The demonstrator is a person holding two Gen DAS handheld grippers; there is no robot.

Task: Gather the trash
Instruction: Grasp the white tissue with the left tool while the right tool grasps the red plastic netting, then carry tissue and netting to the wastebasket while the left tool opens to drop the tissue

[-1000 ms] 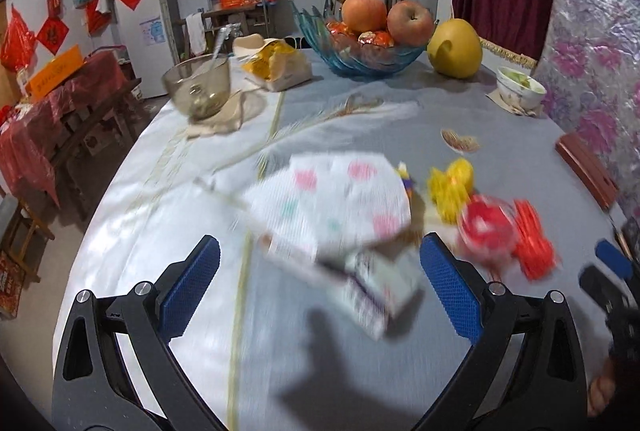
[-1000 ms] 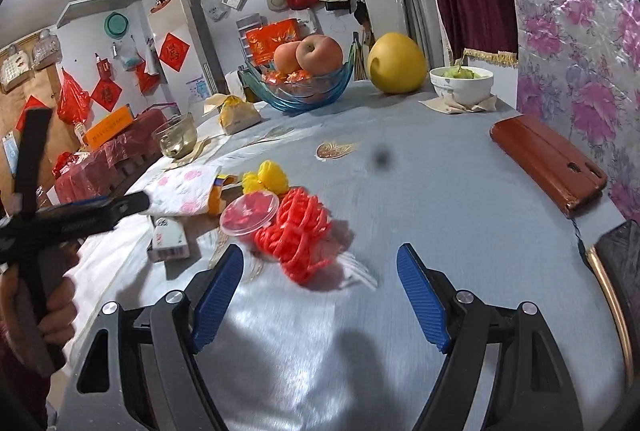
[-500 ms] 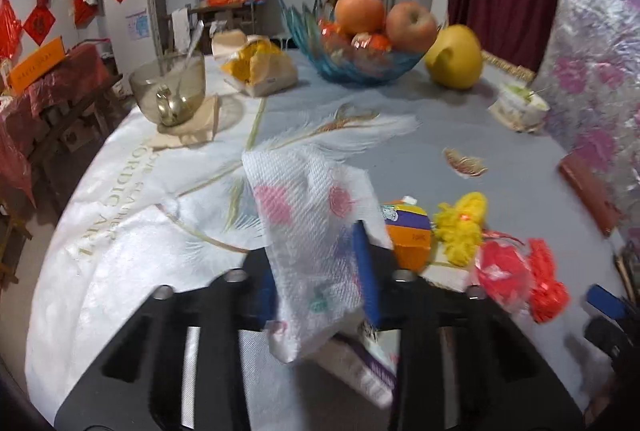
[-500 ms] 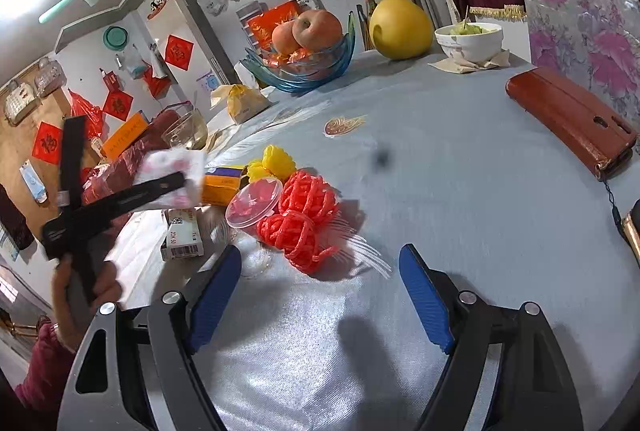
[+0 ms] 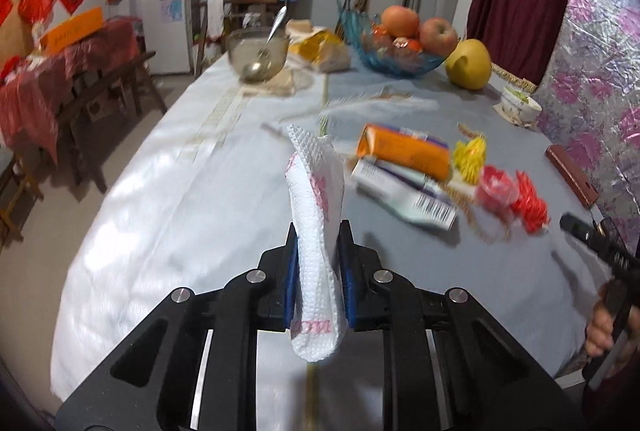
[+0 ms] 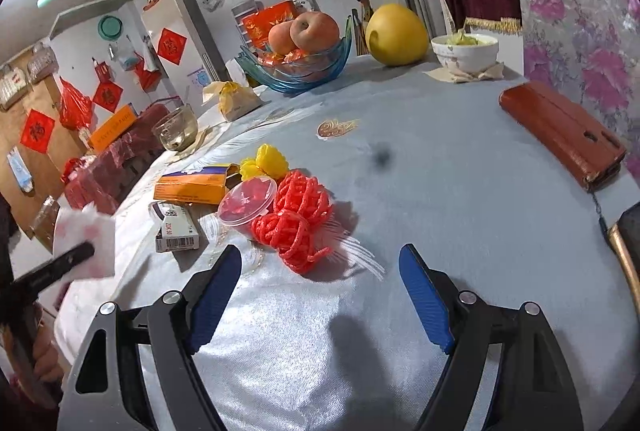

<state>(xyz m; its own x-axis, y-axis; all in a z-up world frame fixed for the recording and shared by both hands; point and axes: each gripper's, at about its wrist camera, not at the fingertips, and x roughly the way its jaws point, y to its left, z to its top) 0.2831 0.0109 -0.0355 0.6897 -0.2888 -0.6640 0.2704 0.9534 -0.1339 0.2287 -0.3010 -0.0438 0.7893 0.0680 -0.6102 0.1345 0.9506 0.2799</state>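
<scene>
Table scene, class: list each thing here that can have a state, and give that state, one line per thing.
Left gripper: shut on the paper napkin, jaws just closed.
Paper napkin: lifted off the table, crumpled.
Right gripper: open, nothing between its pads.
Orange carton: lying flat, end flap open.
White box: lying flat.
Plastic cup: lid on.
Red netting: bunched up on the cloth.
Fruit bowl: upright, full.

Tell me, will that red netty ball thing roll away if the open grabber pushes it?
Probably not far. The red mesh bundle looks lumpy and loosely wound, so it would likely squash and slide rather than roll. It seems light, so it may snag on the right gripper.
</scene>
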